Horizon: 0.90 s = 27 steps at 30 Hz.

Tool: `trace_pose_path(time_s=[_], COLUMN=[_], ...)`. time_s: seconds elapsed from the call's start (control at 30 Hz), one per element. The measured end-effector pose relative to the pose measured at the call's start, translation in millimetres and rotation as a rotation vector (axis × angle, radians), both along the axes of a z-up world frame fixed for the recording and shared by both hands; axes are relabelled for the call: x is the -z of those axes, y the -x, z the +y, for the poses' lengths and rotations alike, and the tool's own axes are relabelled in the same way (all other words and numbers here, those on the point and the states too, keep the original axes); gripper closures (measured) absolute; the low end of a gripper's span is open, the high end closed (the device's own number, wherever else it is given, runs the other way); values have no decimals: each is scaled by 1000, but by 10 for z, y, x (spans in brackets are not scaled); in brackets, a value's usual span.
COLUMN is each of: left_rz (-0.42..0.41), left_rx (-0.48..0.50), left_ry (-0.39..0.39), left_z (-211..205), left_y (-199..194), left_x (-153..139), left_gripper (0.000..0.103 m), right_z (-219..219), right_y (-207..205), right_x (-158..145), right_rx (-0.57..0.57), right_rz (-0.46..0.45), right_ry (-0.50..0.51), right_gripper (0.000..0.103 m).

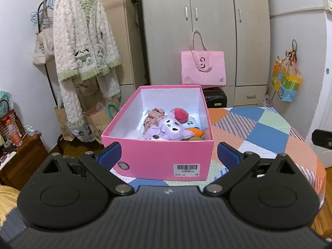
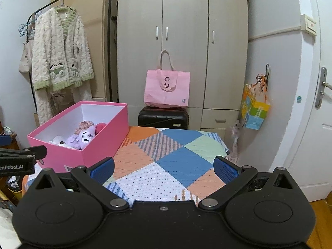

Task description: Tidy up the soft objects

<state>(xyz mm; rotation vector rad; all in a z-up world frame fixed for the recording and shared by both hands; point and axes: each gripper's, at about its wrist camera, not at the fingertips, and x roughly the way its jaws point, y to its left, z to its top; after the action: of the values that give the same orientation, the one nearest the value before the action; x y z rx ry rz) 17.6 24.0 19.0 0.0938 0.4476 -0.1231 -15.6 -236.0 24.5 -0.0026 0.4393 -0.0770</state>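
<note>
On the patchwork quilt [image 2: 166, 166], our wide-open, empty left gripper [image 1: 168, 155] and right gripper [image 2: 164, 168] face a rigid pink box [image 1: 157, 155] of fuzzy plush toys [image 1: 168, 128].

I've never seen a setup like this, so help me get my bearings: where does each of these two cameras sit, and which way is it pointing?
Left wrist view: sits on the left tongs, looking forward at the pink box of plush toys straight ahead; its own two open blue fingers show.
Right wrist view: sits on the right tongs, facing the patchwork cover and wardrobe; its open fingers show, with the left tongs at the left edge.
Shared: pink box, purple plush toy, pink tote bag, hanging fleece robe, wardrobe.
</note>
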Motion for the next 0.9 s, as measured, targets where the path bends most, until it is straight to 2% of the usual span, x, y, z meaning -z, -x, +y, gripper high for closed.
trace_pose_path(time_s=[0.3,0.9], left_rz=[-3,-69], left_rx=[5,-2], left_ry=[6,-10], left_z=[-10,-14], left_y=[29,78], left_x=[53,69], left_gripper=[3,3], right_z=[28,60], right_y=[25,50], right_x=[46,94], right_rx=[-4,23], right_rz=[1,-32], right_ry=[14,25], right_gripper=[0,0])
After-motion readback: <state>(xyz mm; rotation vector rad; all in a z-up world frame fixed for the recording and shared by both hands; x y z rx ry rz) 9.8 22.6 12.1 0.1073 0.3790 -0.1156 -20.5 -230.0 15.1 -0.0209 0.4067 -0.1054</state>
